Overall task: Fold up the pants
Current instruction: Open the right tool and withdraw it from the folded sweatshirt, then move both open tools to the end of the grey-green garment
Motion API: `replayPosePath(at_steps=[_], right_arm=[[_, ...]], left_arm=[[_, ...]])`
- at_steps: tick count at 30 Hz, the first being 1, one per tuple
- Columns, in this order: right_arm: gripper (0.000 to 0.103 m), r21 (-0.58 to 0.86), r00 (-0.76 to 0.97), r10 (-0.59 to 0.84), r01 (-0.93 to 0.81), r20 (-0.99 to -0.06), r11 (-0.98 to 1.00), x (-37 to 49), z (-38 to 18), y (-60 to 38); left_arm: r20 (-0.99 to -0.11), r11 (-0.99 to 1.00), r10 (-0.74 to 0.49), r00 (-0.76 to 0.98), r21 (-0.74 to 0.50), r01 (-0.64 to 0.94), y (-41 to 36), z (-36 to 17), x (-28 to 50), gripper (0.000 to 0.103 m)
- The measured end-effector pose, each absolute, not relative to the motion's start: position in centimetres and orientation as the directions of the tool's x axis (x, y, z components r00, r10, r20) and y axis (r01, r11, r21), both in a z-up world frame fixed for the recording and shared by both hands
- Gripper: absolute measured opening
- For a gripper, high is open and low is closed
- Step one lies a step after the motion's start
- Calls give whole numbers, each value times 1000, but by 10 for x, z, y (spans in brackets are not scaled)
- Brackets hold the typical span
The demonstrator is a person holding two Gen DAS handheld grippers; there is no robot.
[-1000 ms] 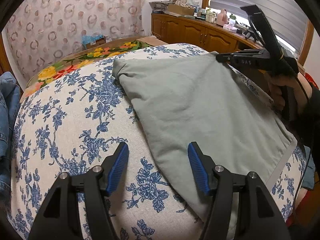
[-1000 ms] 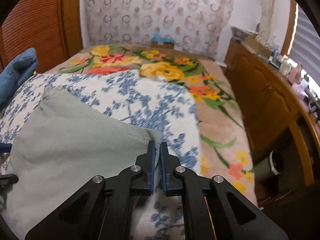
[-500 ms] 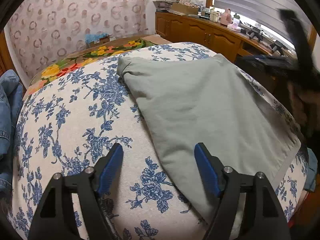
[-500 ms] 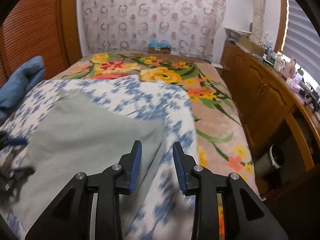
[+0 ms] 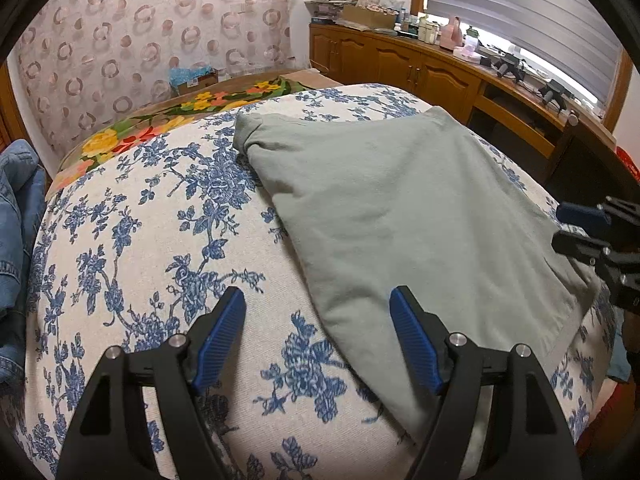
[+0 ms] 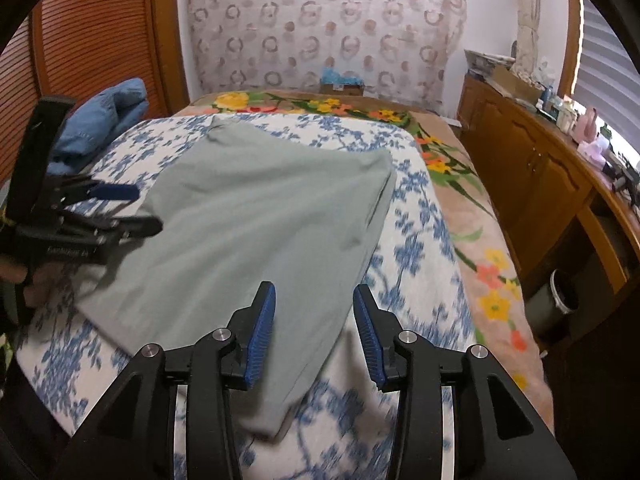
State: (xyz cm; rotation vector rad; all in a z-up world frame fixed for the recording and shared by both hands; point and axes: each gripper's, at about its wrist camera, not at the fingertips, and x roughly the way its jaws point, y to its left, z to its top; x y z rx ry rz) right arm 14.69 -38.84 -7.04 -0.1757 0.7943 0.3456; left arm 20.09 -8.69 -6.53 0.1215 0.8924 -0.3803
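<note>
Item: my left gripper (image 5: 318, 330), jaws spread wide, holding nothing, poised over the blue-flowered cover (image 5: 160, 216) at the pants' left edge. Item: grey-green pants (image 5: 400, 216), folded flat on that cover, lying diagonally toward its near edge (denim clothing (image 5: 16, 208) heaped off the left side). Item: my right gripper (image 6: 314, 330), jaws well apart, empty, above the pants' near corner.
</note>
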Motion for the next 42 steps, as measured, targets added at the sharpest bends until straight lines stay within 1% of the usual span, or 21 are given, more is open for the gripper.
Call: replayPosePath(at_steps=[6, 12, 14, 17, 27, 32, 36, 39, 41, 42], right_arm=[[41, 12, 646, 244, -342, -723, 940, 128, -75, -396], [41, 45, 646, 251, -319, -721, 947, 116, -81, -398], [41, 58, 645, 256, -311, -720, 948, 114, -83, -398], [41, 63, 643, 256, -307, -722, 950, 114, -86, -395], [41, 38, 651, 233, -299, -722, 953, 108, -87, -391], [41, 38, 649, 233, -300, -724, 953, 105, -89, -391], [41, 71, 641, 255, -299, -724, 952, 103, -90, -392], [38, 84, 638, 270, -307, -721, 948, 102, -90, -390], [33, 88, 638, 276, -310, -719, 947, 103, -90, -389], [32, 93, 637, 281, -313, -718, 945, 103, -90, -389]], left_arm=[[-795, 929, -283, 537, -89, 359, -79, -62, 180, 76], [-765, 920, -311, 564, -93, 380, -83, -53, 141, 76], [-754, 907, -345, 558, -115, 406, -84, -52, 130, 76], [-749, 907, -349, 563, -117, 406, -87, -52, 121, 76], [-760, 906, -364, 539, -153, 396, -89, -63, 119, 76], [-761, 908, -350, 546, -133, 396, -91, -65, 117, 76], [-757, 910, -346, 554, -128, 393, -93, -65, 117, 76], [-756, 912, -343, 557, -125, 392, -94, -65, 117, 76], [-756, 912, -344, 557, -127, 391, -94, -65, 117, 76], [-756, 912, -343, 557, -125, 391, -94, -66, 117, 76]])
